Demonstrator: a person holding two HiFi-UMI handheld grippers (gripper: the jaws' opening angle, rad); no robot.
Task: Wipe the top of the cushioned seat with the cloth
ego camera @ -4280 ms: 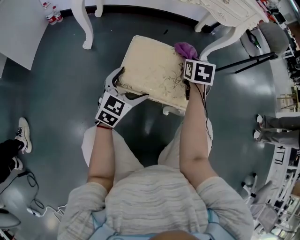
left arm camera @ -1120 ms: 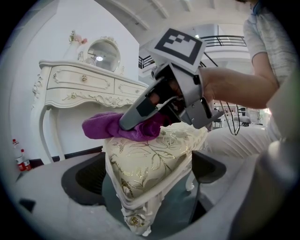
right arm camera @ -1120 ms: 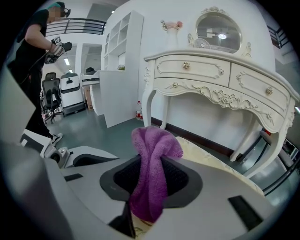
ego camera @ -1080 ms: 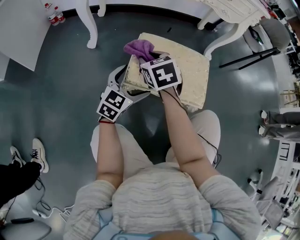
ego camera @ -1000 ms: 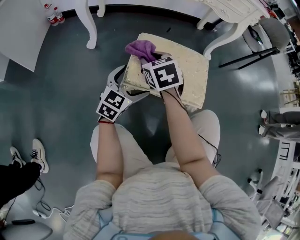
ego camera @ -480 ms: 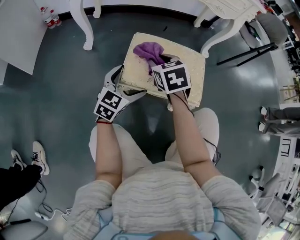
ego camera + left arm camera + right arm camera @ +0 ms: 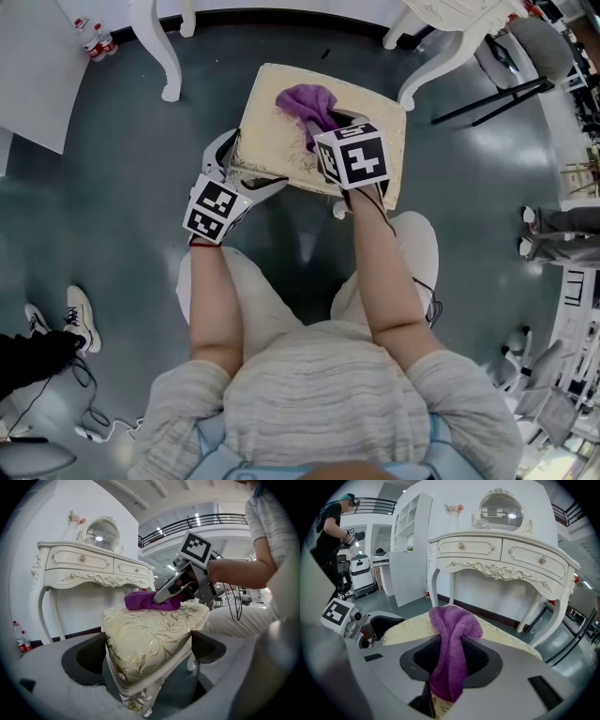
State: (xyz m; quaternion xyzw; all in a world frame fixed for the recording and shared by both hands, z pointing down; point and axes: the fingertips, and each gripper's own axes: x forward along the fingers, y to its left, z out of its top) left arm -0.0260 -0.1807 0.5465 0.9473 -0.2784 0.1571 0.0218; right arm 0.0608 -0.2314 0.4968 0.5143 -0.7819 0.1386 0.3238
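Observation:
The cream, gold-patterned cushioned seat (image 7: 281, 122) stands on the floor in front of my knees. A purple cloth (image 7: 307, 98) lies bunched on its top near the middle. My right gripper (image 7: 326, 127) is shut on the cloth (image 7: 452, 625), which hangs between its jaws (image 7: 452, 660) and presses on the seat (image 7: 508, 641). My left gripper (image 7: 246, 173) clamps the seat's near-left corner (image 7: 150, 630), one pad (image 7: 89, 656) on each side. From the left gripper view, the right gripper (image 7: 164, 595) rests on the cloth (image 7: 140, 601).
A white carved dressing table (image 7: 501, 550) stands just beyond the seat, its legs (image 7: 155, 47) close to the far corners. Black stand legs (image 7: 487, 94) lie at the right. A person in black (image 7: 330, 531) stands off to the left, their shoes (image 7: 80, 314) nearby.
Over the last second my right gripper has dragged the cloth from the seat's far-left edge toward its middle. The left gripper has kept its hold on the near-left corner.

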